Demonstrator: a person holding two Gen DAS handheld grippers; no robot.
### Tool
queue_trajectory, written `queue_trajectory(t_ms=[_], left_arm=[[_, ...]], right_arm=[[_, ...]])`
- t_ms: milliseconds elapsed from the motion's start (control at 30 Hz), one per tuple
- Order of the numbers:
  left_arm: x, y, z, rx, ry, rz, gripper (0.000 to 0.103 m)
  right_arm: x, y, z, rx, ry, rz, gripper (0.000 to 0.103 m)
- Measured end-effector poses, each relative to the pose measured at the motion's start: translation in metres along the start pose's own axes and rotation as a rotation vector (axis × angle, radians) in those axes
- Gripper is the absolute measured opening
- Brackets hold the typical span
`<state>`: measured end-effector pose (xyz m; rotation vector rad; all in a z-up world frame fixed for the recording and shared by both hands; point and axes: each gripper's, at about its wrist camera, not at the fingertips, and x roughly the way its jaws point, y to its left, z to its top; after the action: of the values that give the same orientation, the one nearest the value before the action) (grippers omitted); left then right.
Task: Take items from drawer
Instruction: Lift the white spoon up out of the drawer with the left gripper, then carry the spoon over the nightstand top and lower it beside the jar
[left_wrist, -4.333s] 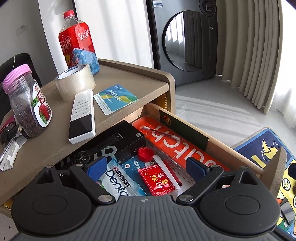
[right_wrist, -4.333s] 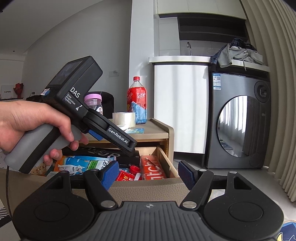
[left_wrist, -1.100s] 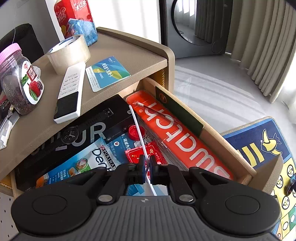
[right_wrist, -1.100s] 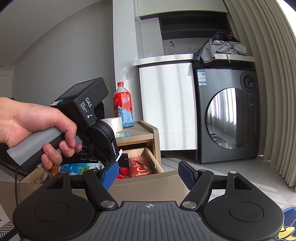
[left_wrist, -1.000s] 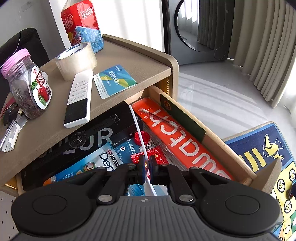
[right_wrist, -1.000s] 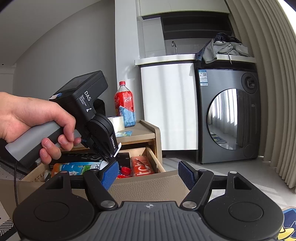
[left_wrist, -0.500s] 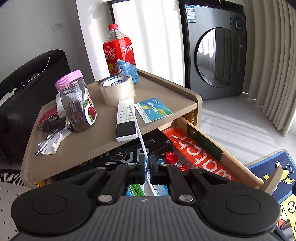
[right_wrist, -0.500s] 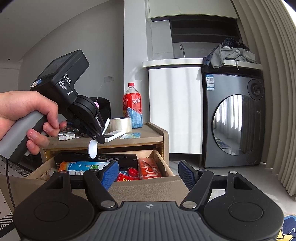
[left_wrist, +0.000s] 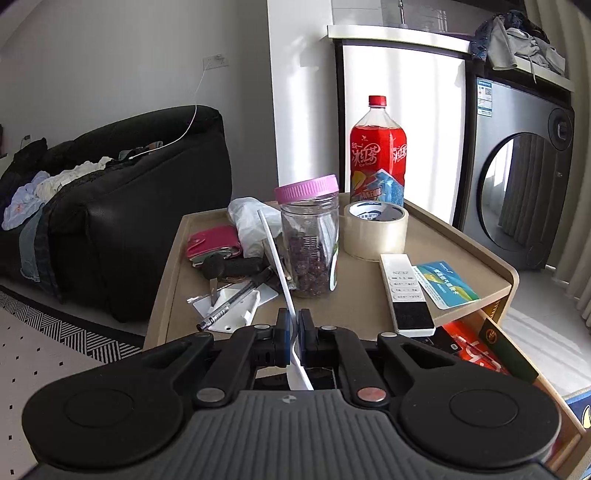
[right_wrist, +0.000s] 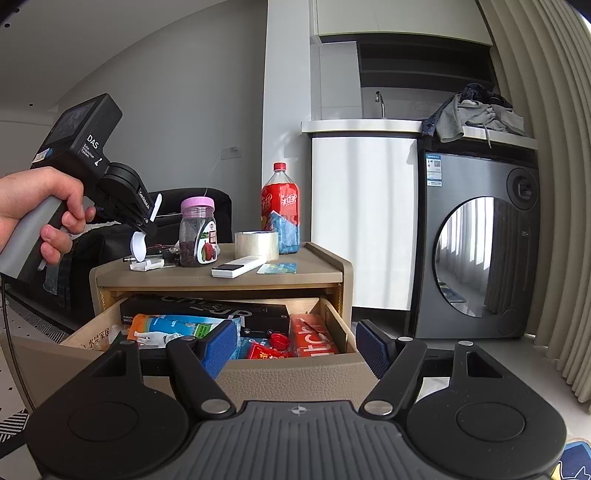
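My left gripper (left_wrist: 292, 328) is shut on a white plastic spoon (left_wrist: 277, 254), whose handle sticks up and forward. In the right wrist view the left gripper (right_wrist: 146, 221) holds the spoon (right_wrist: 139, 244) in the air above the left end of the cabinet top (right_wrist: 314, 271). The drawer (right_wrist: 295, 373) below stands open, with a black box (right_wrist: 207, 314), a blue pet-treat pouch (right_wrist: 166, 328), a red packet (right_wrist: 264, 350), a red cap (right_wrist: 279, 340) and an orange box (right_wrist: 314, 338) inside. My right gripper (right_wrist: 293, 345) is open and empty in front of the drawer.
On the cabinet top stand a pink-lidded jar (left_wrist: 310, 236), a red drink bottle (left_wrist: 378, 151), a tape roll (left_wrist: 375, 230), a white remote (left_wrist: 406, 293), a blue card (left_wrist: 445, 284), a pen (left_wrist: 232, 304), keys and a pink wallet (left_wrist: 212, 240). A black sofa (left_wrist: 110, 214) stands to the left, a washing machine (right_wrist: 476, 247) to the right.
My left gripper has shut on the white spoon in the drawer, lifted it out and carried it up and left over the cabinet top. The right gripper stayed open in front of the drawer.
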<state>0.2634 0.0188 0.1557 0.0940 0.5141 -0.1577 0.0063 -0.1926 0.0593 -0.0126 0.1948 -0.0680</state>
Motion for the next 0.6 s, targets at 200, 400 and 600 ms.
queue_trajectory(t_ms=[200, 400, 600], left_arm=[[0.023, 0.027, 0.018, -0.091, -0.022, 0.043, 0.006], [0.04, 0.022, 0.037, -0.033, -0.069, 0.091, 0.006], [0.06, 0.013, 0.053, -0.001, -0.095, 0.125, 0.006]], right_arm=[[0.007, 0.001, -0.001, 0.003, 0.014, 0.003, 0.075], [0.016, -0.002, 0.0, 0.009, 0.023, 0.004, 0.075], [0.024, -0.005, -0.002, 0.012, 0.03, 0.006, 0.075]])
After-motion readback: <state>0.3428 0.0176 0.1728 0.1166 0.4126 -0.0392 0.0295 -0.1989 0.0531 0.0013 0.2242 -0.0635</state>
